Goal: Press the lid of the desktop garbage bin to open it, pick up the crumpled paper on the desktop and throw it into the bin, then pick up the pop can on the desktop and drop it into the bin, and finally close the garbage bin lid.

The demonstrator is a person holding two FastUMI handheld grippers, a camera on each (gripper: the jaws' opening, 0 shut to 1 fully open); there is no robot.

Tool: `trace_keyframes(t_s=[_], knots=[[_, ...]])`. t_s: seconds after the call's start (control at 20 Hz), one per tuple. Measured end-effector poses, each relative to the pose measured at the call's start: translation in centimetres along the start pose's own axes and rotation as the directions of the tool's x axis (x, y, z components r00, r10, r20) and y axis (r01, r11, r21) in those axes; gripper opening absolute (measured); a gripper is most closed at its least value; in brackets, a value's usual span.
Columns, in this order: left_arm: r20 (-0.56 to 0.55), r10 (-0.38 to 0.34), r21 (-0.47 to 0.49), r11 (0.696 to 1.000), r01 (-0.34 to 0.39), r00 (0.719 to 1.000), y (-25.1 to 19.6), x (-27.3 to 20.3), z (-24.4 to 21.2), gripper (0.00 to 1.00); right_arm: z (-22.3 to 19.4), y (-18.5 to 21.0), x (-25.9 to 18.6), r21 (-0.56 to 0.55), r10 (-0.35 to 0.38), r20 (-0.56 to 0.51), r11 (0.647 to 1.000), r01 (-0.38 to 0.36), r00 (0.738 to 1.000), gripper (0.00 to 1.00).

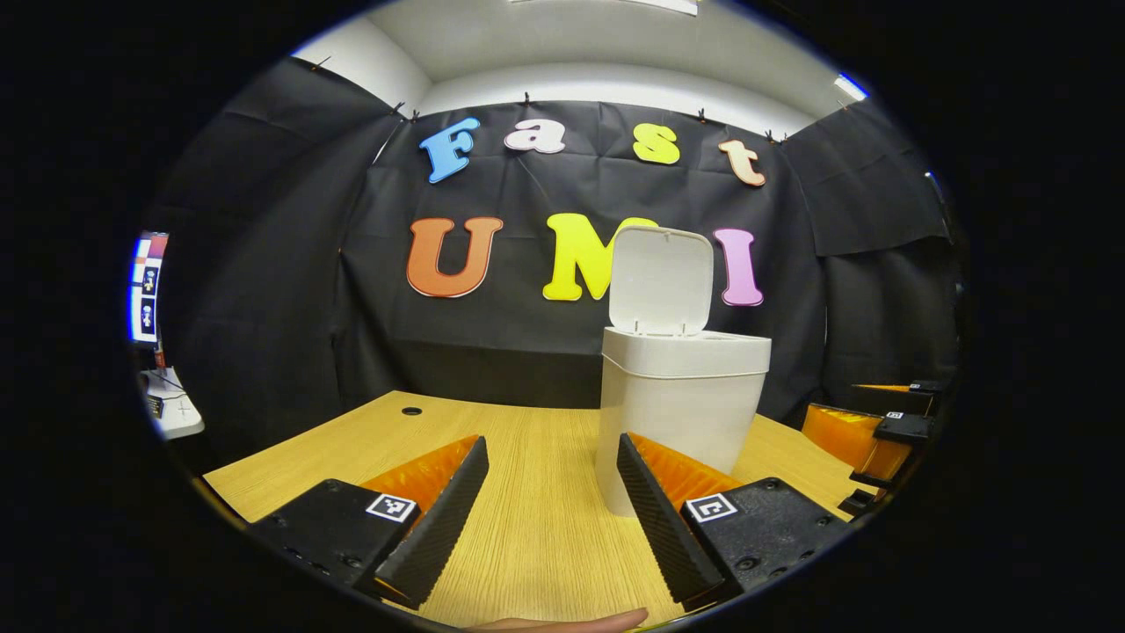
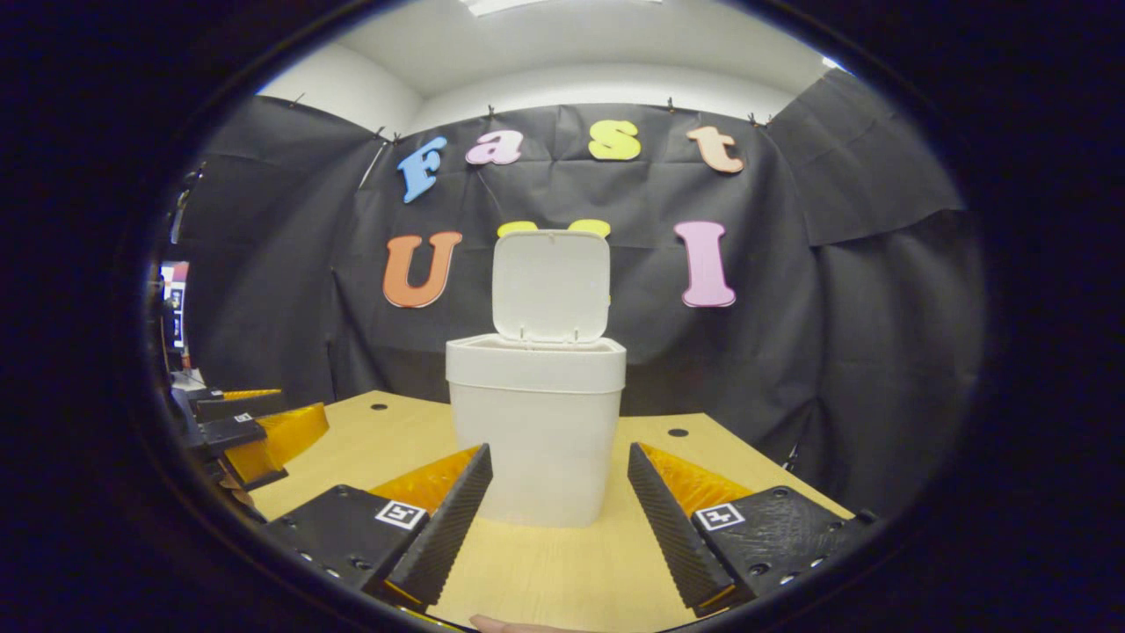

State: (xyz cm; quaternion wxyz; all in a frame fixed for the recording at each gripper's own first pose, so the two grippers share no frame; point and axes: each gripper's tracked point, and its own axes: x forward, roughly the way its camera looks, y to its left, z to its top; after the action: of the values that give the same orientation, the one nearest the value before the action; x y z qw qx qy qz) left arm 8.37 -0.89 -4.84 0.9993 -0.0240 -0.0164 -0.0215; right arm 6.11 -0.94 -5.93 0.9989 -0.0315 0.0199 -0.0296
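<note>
The left gripper [image 1: 552,510] is wide open and holds nothing. The right gripper [image 2: 559,519] is wide open and empty too. Both hang low over the desk [image 1: 527,545], near the bin [image 2: 536,422]. The lid [image 2: 551,286] stands straight up, so the bin is open. I see no paper or can on the desk, so they may be inside. I think closing the lid is what is left.

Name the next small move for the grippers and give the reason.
Probably close the lid: it stands upright over the open white bin, both grippers (left gripper, right gripper) are open and hold nothing, and no paper or can lies on the wooden desk in view. Bring the right gripper up to tip it down.
</note>
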Motion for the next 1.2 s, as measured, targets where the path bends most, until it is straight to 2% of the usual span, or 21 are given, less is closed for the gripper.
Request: trace_keyframes(t_s=[0.2,0.35,0.65,0.7,0.75,0.85,0.95,1.0,1.05,1.2], knots=[[-0.004,0.0,0.008,1.0,0.0,1.0,0.1,0.0,-0.2,0.95,1.3,-1.1,0.8,0.025,-0.012,0.007,1.0,0.012,1.0,0.95],[-0.004,-0.003,0.017,1.0,0.003,1.0,0.1,0.0,-0.3,0.95,4.4,-0.8,2.4,0.004,-0.019,0.039,1.0,0.019,0.999,0.95],[-0.007,0.007,0.03,1.0,-0.007,1.0,0.4,0.2,-0.6,0.96,15.7,2.7,6.5,-0.074,0.046,0.135,0.997,-0.037,0.99,0.95],[-0.007,0.007,0.03,1.0,-0.007,1.0,0.4,0.2,-0.7,0.96,17.7,3.1,7.1,-0.086,0.051,0.155,0.996,-0.038,0.987,0.92],[-0.011,0.007,0.03,1.0,-0.007,1.0,0.4,0.2,-0.7,0.96,20.0,3.5,7.8,-0.094,0.048,0.167,0.995,-0.032,0.985,0.97],[-0.018,0.011,0.03,0.999,-0.011,1.0,0.6,0.3,-0.9,0.96,24.1,4.5,9.2,-0.082,0.057,0.181,0.996,-0.043,0.982,0.95],[-0.022,0.02,0.029,0.999,-0.02,1.0,0.9,0.4,-1.1,0.96,27.3,6.0,11.4,-0.049,0.087,0.159,0.996,-0.08,0.984,0.97],[-0.023,0.026,0.026,0.999,-0.025,0.999,1.1,0.5,-1.0,0.96,28.5,6.5,13.0,-0.043,0.093,0.14,0.995,-0.088,0.986,0.95],[-0.026,0.031,0.018,0.999,-0.03,0.999,1.5,0.5,-1.0,0.96,29.8,6.7,14.8,-0.036,0.086,0.128,0.996,-0.082,0.988,0.97],[-0.033,0.037,-0.019,0.999,-0.038,0.999,2.7,0.6,-0.9,0.96,31.4,7.7,21.8,-0.052,0.057,0.087,0.997,-0.053,0.995,0.95]])
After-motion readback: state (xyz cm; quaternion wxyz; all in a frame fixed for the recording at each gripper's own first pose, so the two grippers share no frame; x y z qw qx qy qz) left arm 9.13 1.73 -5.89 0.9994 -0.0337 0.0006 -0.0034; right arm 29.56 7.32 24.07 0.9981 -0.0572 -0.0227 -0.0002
